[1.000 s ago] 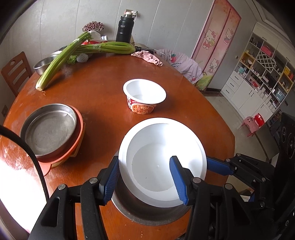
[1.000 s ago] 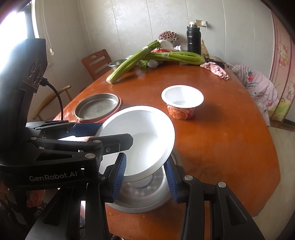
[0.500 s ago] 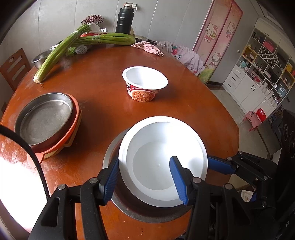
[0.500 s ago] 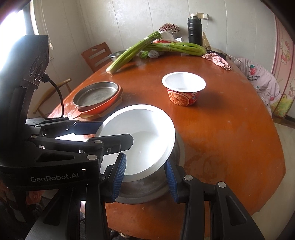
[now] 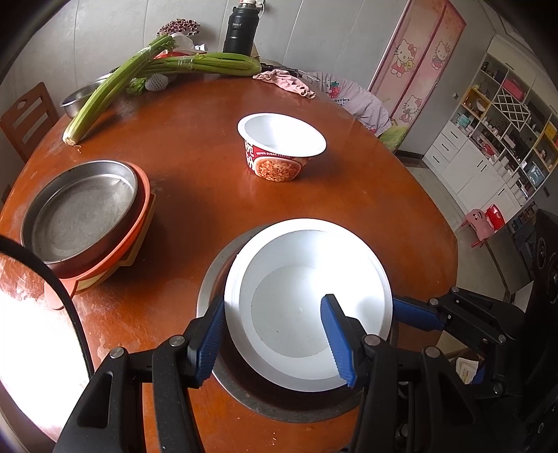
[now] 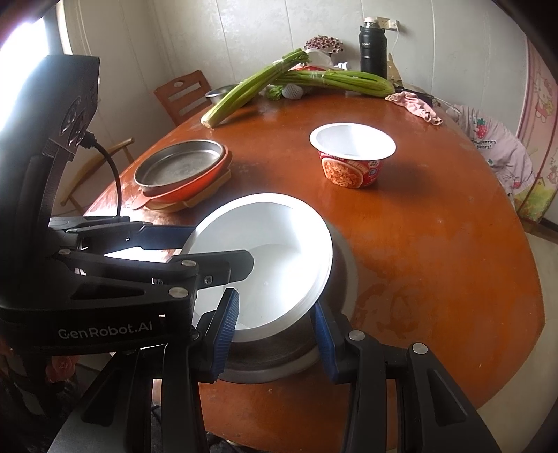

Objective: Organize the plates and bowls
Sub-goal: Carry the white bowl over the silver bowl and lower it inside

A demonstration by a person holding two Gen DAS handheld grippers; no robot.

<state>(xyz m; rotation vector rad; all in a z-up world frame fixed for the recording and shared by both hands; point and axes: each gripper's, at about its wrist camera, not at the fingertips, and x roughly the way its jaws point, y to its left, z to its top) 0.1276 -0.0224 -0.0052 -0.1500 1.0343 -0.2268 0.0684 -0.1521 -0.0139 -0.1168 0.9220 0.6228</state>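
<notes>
A lived-in home dining room; a round wooden table (image 5: 209, 195) carries celery stalks (image 5: 115, 87), a black thermos (image 5: 240, 31) and an instant-noodle cup (image 5: 279, 150); a cartoon-cat wardrobe (image 5: 418, 66), white shelving (image 5: 495, 129), wooden chair (image 5: 28, 118) and a tiny pink stool (image 5: 479, 224) stand around.

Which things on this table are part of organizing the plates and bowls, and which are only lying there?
Part of the job:
- white bowl
- metal plate beneath it
- metal pan on the orange dish
- noodle cup

Only lying there:
- celery
- black flask
- pink cloth
</notes>
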